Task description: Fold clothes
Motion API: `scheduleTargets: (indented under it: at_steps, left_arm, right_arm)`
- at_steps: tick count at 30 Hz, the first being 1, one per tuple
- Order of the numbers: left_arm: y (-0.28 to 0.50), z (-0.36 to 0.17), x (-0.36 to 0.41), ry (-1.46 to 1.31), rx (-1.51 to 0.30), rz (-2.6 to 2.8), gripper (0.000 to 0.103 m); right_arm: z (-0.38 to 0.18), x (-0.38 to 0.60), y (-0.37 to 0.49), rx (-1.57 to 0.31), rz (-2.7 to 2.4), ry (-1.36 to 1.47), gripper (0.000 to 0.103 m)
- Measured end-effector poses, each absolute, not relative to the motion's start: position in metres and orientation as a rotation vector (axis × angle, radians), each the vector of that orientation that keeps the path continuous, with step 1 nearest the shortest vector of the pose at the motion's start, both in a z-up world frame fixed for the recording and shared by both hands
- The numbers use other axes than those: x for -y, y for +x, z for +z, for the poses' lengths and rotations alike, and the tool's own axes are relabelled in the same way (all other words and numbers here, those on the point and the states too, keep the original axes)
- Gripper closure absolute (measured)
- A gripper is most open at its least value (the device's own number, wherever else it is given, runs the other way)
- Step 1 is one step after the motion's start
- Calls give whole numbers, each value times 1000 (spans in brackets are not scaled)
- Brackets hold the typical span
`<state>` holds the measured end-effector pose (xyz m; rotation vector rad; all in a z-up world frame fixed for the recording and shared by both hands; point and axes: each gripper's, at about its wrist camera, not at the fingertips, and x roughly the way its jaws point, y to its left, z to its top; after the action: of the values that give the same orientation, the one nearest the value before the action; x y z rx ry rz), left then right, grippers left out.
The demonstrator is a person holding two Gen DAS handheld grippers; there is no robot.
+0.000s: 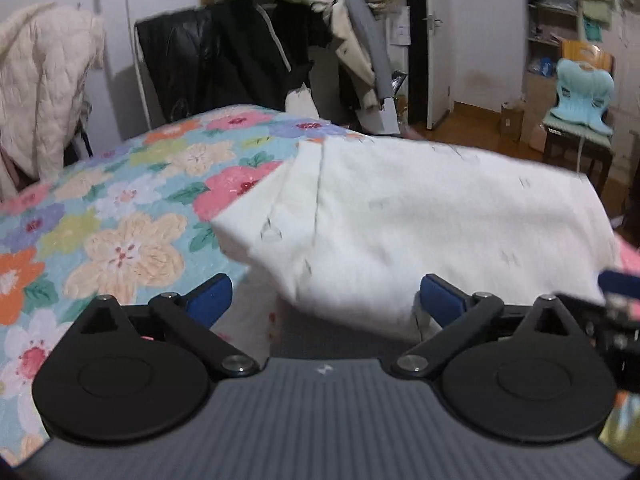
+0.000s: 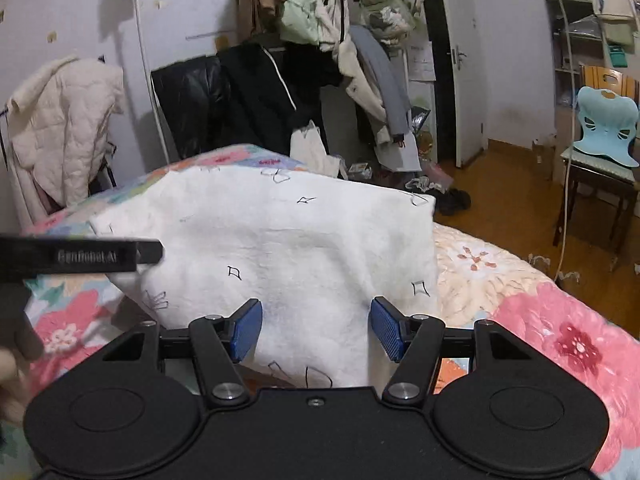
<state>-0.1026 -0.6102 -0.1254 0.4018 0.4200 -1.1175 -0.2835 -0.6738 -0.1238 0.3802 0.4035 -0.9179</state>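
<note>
- Our left tongs [image 1: 326, 298] stand spread wide, holding nothing, with the near edge of the white garment [image 1: 420, 220] between the blue pads.
- Our right tongs [image 2: 316, 328] are likewise parted and empty over the garment's near hem.
- The garment lies folded on the floral bedspread [image 1: 120, 208].
- Jackets [image 2: 256, 92] hang far behind.

A white cloth garment [image 2: 280, 248] with small black outline star shapes fills the middle of the frame. Under it lies a quilted bedspread [image 1: 120, 208] in light blue, patterned with pink, orange, cream, purple and yellow flowers and green leaves. Blue-padded fingers [image 2: 248, 330] on black arms sit at the lower centre. A pale turquoise plastic chair back [image 2: 606, 126] shows at the right edge.
</note>
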Motion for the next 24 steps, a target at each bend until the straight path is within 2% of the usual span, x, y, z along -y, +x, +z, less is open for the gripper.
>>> scheduleTargets:
  at_steps: [2, 5, 7, 15, 22, 24]
  left_arm:
    - [-118, -130, 596, 437, -302, -1088, 0]
    - [-143, -133, 581, 499, -130, -1017, 0]
    - [-153, -130, 577, 548, -88, -1035, 0]
    - [-140, -103, 576, 509, -381, -1123, 0]
    - [-158, -108, 561, 483, -329, -1068, 0]
    - [-153, -106, 559, 449, -386, -1099, 0]
  right_arm:
    - [-123, 667, -284, -406, -903, 393, 26]
    - [-117, 655, -285, -410, -880, 390, 25]
    - [-114, 648, -285, -401, -877, 375, 21]
    - [-103, 614, -291, -456, -844, 345, 18]
    - [-101, 605, -296, -473, -825, 300, 15]
    - [-103, 607, -297, -480, -839, 295, 15]
